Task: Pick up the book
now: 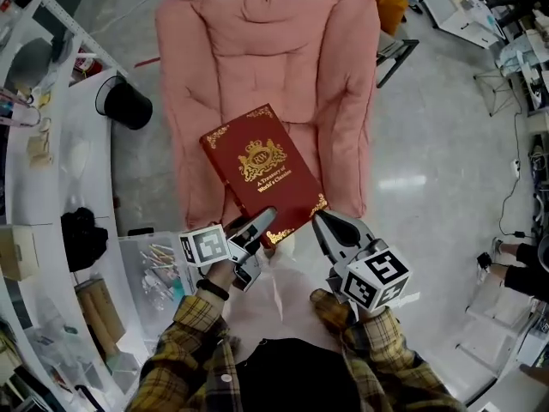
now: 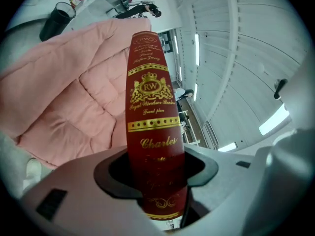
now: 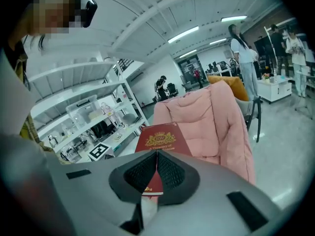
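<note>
The left gripper clamps the book at its near spine end, aloft over the pink cushion. The right gripper, jaws together and empty, sits by the near right corner. Grip firmly: the far end may sag, so prop that corner from below.

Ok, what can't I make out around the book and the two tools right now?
Back cover of the book: faces away from every view.
Lower spine lettering: left gripper view, shadowed and blurred between the jaws of the left tool.
Book's near corners: head view, partly covered by the tools' tips.
How deep the right tool bites: right gripper view, its shut jaws hide it.
</note>
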Demonstrator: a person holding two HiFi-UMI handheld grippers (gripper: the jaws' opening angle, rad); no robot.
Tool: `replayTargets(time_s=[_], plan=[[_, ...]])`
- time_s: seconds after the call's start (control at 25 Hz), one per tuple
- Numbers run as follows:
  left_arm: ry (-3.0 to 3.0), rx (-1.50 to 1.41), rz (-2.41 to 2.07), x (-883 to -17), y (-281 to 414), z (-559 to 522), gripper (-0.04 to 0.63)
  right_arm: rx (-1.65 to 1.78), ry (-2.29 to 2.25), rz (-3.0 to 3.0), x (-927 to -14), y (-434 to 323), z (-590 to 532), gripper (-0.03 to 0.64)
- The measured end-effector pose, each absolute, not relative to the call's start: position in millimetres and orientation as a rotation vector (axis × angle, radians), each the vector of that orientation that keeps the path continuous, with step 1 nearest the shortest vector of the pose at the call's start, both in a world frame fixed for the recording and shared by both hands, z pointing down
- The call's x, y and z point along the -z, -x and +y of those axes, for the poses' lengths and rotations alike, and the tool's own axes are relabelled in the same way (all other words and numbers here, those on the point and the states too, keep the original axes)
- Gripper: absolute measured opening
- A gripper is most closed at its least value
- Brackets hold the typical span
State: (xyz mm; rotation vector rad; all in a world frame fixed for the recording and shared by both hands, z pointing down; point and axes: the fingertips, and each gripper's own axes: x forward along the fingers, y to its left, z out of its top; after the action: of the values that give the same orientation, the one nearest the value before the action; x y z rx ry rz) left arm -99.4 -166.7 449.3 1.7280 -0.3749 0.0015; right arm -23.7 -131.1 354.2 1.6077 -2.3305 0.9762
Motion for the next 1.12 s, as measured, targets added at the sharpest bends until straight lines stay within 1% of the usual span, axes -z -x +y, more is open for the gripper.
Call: replayTargets(time_s=[0.24, 0.52, 0.68, 0.88, 1.12], plan=[[-1.822, -0.001, -0.408, -395.4, 98.1, -170.4, 0.236, -0.902, -1.634, -2.379, -314.1, 6.7, -134.1, 0.018], [-1.883, -0.013, -0.425, -354.3, 103.3, -156.0, 0.236, -0.905, -1.647, -2.403, -289.3, -1.3, -120.3, 0.018], [-1.989, -0.005, -0.438, -320.8, 99.4, -158.5, 0.236, -0.826, -1.656, -2.451, -259.2, -6.6, -128.0, 0.018], [-2.117, 0.028, -0.447, -278.3, 94.4, -157.4, 0.236, -0.731, -1.648, -2.501, -231.0, -4.3, -134.9, 0.018], [-2.161, 0.08, -0.439, -250.6, 94.7, -147.4, 0.236, -0.683, -1.627, -2.548, -212.9, 1.9, -134.4, 0.018]])
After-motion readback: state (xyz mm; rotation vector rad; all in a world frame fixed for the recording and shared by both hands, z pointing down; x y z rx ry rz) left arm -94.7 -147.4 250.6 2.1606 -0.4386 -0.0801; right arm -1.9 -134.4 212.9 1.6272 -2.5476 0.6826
